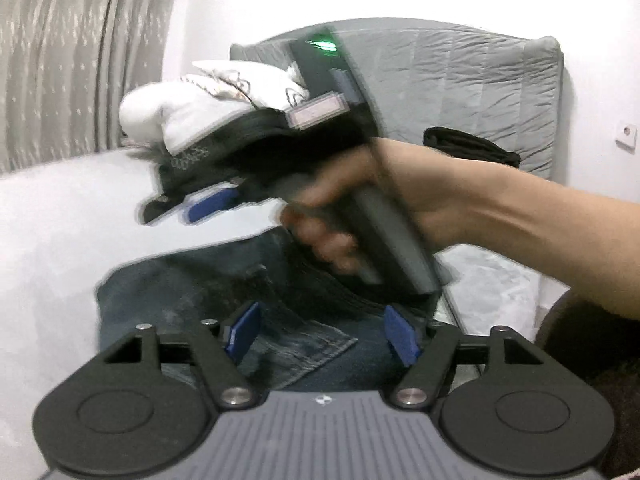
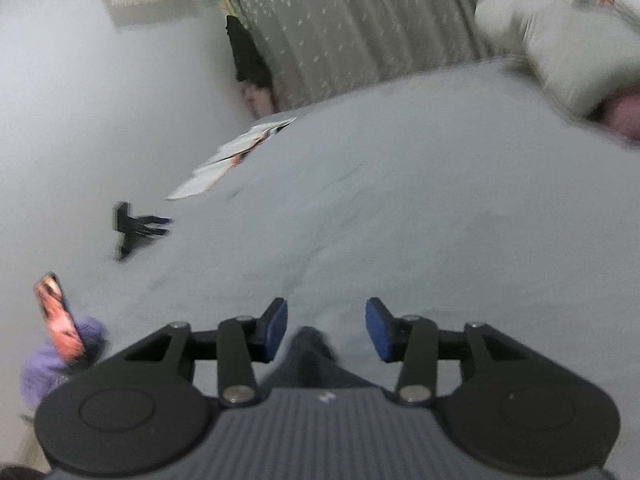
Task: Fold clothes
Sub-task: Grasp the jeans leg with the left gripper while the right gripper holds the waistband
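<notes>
Two grippers, left [image 1: 320, 336] and right [image 2: 326, 330], jaws parted, over one pair of jeans [image 1: 280, 344].

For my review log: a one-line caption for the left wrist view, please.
Left gripper open above folded jeans on the bed; right gripper crosses ahead.

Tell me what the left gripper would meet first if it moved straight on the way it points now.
Probably the folded jeans on the bed, which lie just past the open fingers of the left gripper. The right gripper and the hand holding it look higher, though depth is unclear.
</notes>
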`<control>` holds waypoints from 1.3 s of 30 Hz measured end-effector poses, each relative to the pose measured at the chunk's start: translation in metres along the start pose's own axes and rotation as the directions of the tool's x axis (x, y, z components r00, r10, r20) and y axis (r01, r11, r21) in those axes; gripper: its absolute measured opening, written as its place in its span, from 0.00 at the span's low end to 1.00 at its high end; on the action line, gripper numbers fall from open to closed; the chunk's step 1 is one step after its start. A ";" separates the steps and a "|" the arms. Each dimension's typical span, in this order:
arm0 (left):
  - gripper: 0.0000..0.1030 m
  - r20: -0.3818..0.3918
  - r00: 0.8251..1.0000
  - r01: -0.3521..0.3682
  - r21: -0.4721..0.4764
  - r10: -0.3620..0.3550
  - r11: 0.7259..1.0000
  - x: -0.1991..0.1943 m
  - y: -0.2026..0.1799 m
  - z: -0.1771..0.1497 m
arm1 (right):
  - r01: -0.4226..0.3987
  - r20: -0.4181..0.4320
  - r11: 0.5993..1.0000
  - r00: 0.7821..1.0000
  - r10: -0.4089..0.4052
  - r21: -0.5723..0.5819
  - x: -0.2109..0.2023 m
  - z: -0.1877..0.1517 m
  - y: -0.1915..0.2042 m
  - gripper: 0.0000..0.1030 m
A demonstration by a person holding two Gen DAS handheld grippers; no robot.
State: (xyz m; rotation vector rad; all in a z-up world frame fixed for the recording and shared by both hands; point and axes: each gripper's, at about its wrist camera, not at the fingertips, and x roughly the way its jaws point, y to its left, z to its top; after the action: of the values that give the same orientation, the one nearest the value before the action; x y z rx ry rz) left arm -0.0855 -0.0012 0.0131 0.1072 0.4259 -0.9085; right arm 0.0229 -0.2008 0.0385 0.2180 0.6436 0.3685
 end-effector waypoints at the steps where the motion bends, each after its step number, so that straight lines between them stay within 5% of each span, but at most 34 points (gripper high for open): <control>1: 0.70 0.003 1.000 -0.016 0.004 0.016 1.000 -0.002 0.001 0.002 | 0.035 0.011 0.999 0.999 -0.034 -0.016 -0.009 -0.002 0.001 0.48; 5: 0.70 0.016 0.997 -0.071 -0.027 0.071 0.997 -0.007 0.015 0.007 | 0.201 0.022 0.971 0.980 -0.200 -0.127 -0.038 -0.021 0.010 0.48; 9: 0.72 -0.001 0.992 -0.127 -0.103 0.127 0.987 -0.005 0.039 0.007 | 0.261 0.012 0.956 0.965 -0.261 -0.134 -0.049 -0.040 0.011 0.48; 15: 0.72 -0.093 0.982 -0.180 -0.172 0.166 0.969 0.012 0.064 -0.011 | 0.289 0.018 0.949 0.957 -0.289 -0.127 -0.040 -0.059 0.001 0.48; 20: 0.73 -0.095 0.978 -0.195 -0.070 0.188 0.978 0.015 0.051 -0.029 | 0.312 0.023 0.935 0.950 -0.313 -0.168 -0.028 -0.079 -0.018 0.56; 25: 0.73 -0.106 0.978 -0.192 -0.103 0.181 0.976 0.006 0.059 -0.015 | 0.308 0.085 0.940 0.951 -0.298 -0.147 -0.046 -0.086 -0.018 0.62; 29: 0.73 -0.028 0.979 -0.205 -0.128 0.203 0.970 0.001 0.076 0.007 | 0.305 0.147 0.948 0.946 -0.290 -0.094 -0.073 -0.087 -0.012 0.74; 33: 0.68 0.002 0.975 -0.219 -0.151 0.221 0.964 0.018 0.087 0.016 | 0.329 0.213 0.937 0.930 -0.300 -0.119 -0.103 -0.100 -0.001 0.75; 39: 0.64 -0.048 0.972 -0.235 -0.136 0.231 0.962 0.052 0.088 0.017 | 0.329 0.214 0.938 0.929 -0.301 -0.109 -0.117 -0.114 -0.008 0.80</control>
State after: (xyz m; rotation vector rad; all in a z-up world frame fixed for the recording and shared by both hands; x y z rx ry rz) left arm 0.0170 0.0095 0.0001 0.0413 0.4944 -0.6431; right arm -0.1323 -0.2454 0.0110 0.0095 0.4465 0.0791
